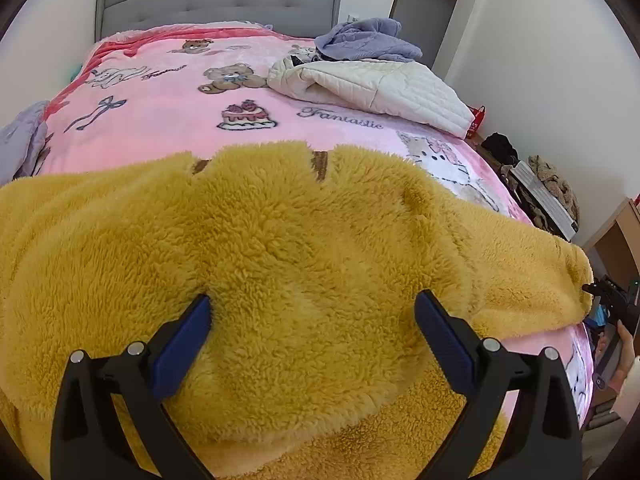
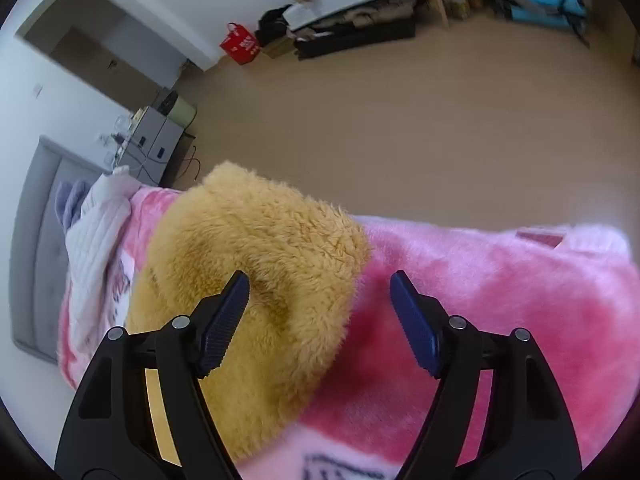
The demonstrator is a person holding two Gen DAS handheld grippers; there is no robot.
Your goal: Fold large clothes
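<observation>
A large fluffy mustard-yellow garment lies spread across the near part of the bed on a pink cartoon blanket. My left gripper is open, its blue pads resting on the yellow fleece with a hump of it between them. In the right wrist view one end of the yellow garment lies at the bed's edge. My right gripper is open just above it, its left pad over the fleece and its right pad over the pink blanket.
A cream quilted jacket and a lavender garment lie at the far right of the bed, below the grey headboard. More lavender fabric sits at the left edge. Beyond the bed are wooden floor, a red bag and piled clothes.
</observation>
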